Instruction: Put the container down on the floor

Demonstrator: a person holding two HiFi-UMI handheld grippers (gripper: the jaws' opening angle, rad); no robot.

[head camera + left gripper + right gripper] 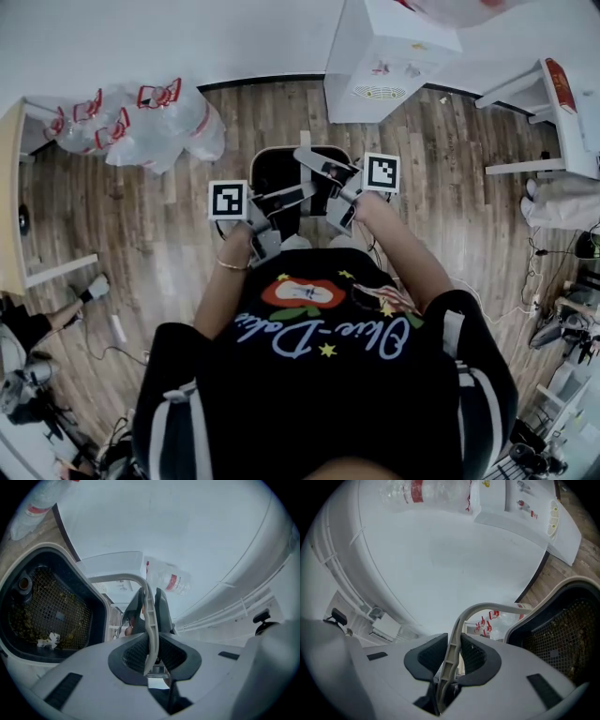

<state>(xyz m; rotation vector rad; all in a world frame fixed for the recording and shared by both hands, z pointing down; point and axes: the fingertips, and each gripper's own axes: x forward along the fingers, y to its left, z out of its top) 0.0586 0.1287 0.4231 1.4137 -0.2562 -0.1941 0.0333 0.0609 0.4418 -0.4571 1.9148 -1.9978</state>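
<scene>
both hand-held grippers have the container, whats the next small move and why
Probably lower it straight down, kept level, with both grips on. The left hand-held gripper and right hand-held gripper are each shut on a handle of the container, which looks held up in front of the person, above the floor.

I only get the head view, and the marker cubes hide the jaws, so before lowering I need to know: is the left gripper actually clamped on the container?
Observer: Yes. In the left gripper view, the left gripper has both pads pressed on a pale arched handle.
Operator: And the right?
Observer: Same. The right gripper pinches the opposite handle.
Operator: Anything inside?
Observer: The container holds a dark mesh basket with a white scrap and brownish bits.
</scene>
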